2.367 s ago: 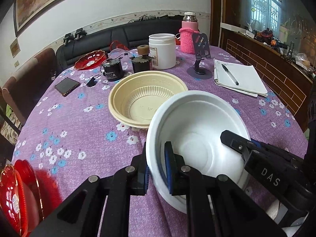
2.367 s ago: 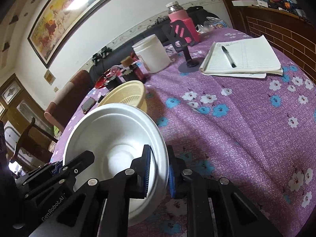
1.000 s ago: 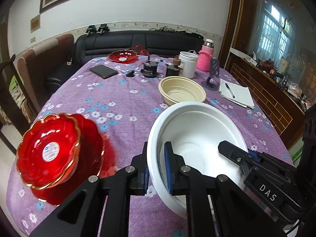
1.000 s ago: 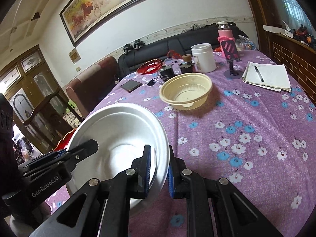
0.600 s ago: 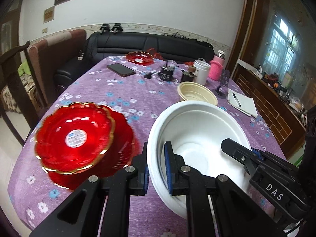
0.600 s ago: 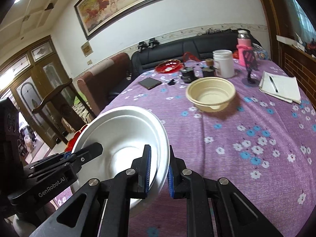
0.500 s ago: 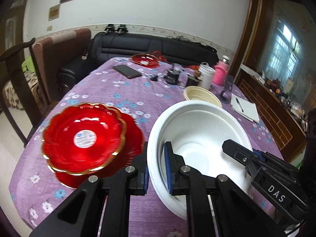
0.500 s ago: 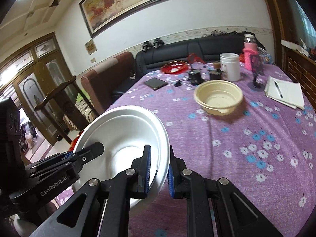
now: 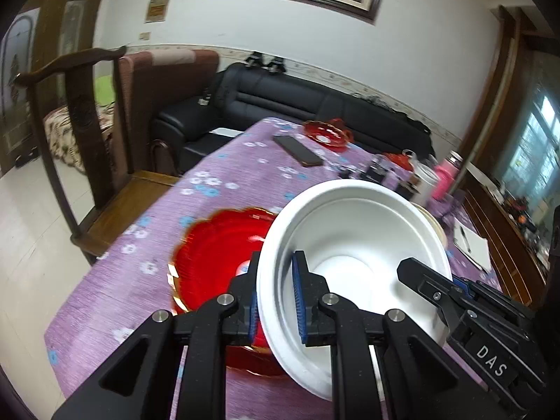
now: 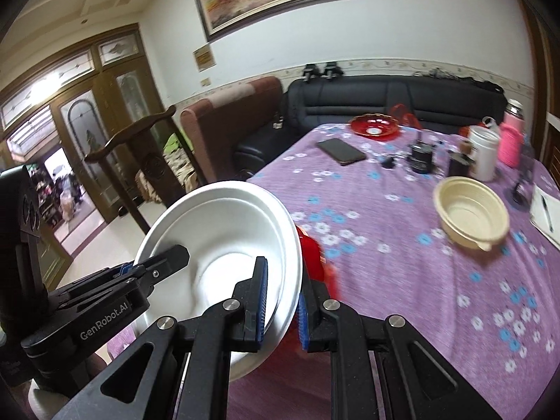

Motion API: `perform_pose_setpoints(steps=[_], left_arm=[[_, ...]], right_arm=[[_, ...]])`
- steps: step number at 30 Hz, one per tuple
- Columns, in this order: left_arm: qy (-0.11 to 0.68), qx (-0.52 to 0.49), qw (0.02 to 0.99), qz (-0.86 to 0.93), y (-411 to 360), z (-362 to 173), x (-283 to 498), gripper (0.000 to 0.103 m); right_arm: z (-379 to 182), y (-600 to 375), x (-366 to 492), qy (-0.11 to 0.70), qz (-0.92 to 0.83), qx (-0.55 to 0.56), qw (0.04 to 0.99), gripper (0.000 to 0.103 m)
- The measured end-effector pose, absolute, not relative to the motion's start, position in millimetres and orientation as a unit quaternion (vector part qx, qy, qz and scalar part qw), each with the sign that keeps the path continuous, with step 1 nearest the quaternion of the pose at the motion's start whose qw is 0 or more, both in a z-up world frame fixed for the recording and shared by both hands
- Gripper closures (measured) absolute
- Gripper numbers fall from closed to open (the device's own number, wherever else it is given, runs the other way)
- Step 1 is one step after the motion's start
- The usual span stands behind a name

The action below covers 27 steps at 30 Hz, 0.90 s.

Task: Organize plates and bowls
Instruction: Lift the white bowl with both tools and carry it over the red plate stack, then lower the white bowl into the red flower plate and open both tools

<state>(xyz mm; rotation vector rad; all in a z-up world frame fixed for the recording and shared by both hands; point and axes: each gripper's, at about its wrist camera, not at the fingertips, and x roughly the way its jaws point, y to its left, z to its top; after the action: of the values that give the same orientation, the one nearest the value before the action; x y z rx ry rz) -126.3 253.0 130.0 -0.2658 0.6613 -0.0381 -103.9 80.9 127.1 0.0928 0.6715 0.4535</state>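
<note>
Grippers on both sides carry one white bowl (image 9: 353,231) above the counter's (image 10: 402,280) near left corner. The left hand-held gripper (image 9: 276,301) is clenched on the bowl's left rim, and the right hand-held gripper (image 10: 281,302) is clenched on its right rim. Below the bowl, red plates (image 9: 213,262) lie stacked at that corner. A cream bowl (image 10: 470,215) sits near the right edge, well apart. A phone (image 10: 341,151) and another red plate (image 10: 374,125) lie toward the far edge.

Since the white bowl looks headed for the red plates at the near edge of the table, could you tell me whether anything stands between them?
Nothing visible does. The white bowl, held by both claws, hangs above the red plates with only open air between.
</note>
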Motion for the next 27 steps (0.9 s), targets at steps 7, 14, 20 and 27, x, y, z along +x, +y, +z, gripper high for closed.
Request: perform_pose_setpoints(steps=[7,14,20,27], left_arm=[[0.326,-0.136,0.935,0.020,285.1,120.8,-106.2,0.086],[0.350,-0.141,0.925,0.036,300.4,99.3,-86.2,0.083],[0.357,-0.130,0.924,0.047,301.4,89.4,-75.8,0.082],[0.357,-0.122,0.925,0.052,298.3,84.3,-67.2,0.082]], right_arm=[[119.1,118.4,-72.3,0.347,0.236,0.030,0.907,0.087],[101.9,140.0,-51.7,0.368,0.232,0.008,0.900,0.087],[87.9,147.2,-39.8,0.387,0.221,-0.005,0.895,0.086],[78.9,150.2,-30.9,0.398,0.209,-0.016,0.893,0.086]])
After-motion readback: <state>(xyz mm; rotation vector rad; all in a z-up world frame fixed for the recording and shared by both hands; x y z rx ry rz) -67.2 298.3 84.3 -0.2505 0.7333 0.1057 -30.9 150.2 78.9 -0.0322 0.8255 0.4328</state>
